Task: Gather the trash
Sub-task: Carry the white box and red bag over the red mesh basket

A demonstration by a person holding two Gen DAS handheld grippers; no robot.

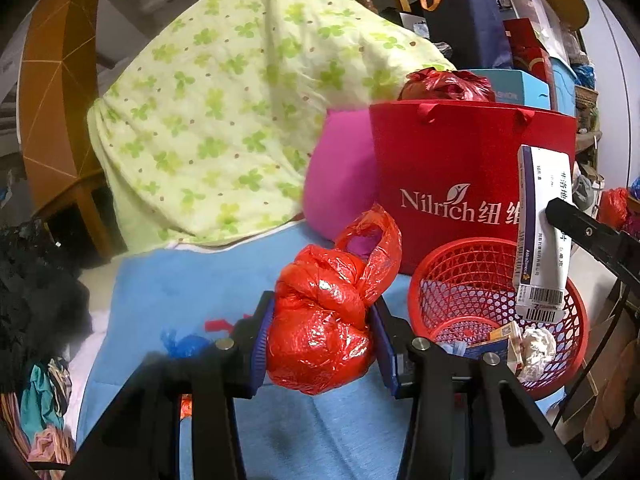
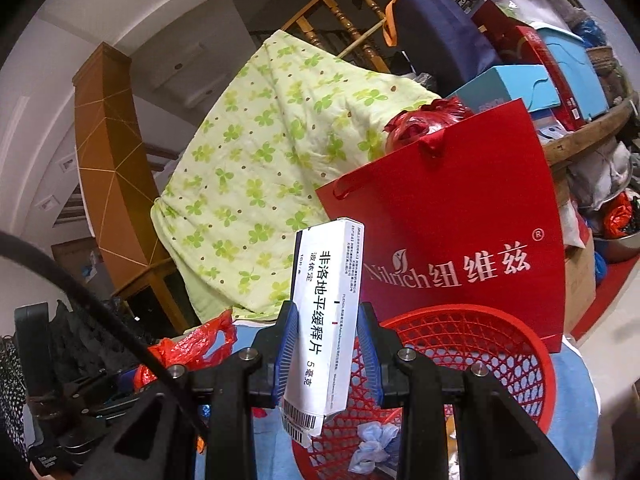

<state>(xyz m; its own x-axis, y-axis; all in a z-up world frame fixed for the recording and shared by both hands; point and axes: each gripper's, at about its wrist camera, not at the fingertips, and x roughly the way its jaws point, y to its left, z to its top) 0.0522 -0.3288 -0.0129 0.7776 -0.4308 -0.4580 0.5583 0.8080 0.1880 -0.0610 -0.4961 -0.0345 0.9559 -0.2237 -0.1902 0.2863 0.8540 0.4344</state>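
Fingers, left gripper (image 1: 322, 338): blue pads pressed on either side of a knotted red plastic bag (image 1: 324, 320), jaws partly apart to the bag's width; bag held clear of the blue sheet (image 1: 168, 280), just left of the red mesh basket (image 1: 496, 308).

Fingers, right gripper (image 2: 326, 354): nearly closed on a white medicine carton (image 2: 326, 320), gripped at its lower half, carton upright and slightly tilted, its barcode end hanging over the basket's near rim.

Step in hand, as judged: deposit both items in the basket.
- Carton: carry it further over the basket's open middle before letting go; released at the rim it could tip outward onto the sheet.
- Bag: soft and crushable; bring it across above the rim, and let the carton go first so the two grippers do not meet over the same opening.

Count:
- Basket: one, standing against a red Nilrich gift bag (image 1: 472, 168), one.
- Red plastic bags: one held; one more stuffed in the gift bag's top (image 1: 448, 84).
- Cartons: one held.
- Basket contents: one crumpled foil ball (image 1: 538, 350), at least one small box, some pale paper; exact tally unclear through the mesh.
- Blue scrap on sheet (image 1: 182, 342): one.
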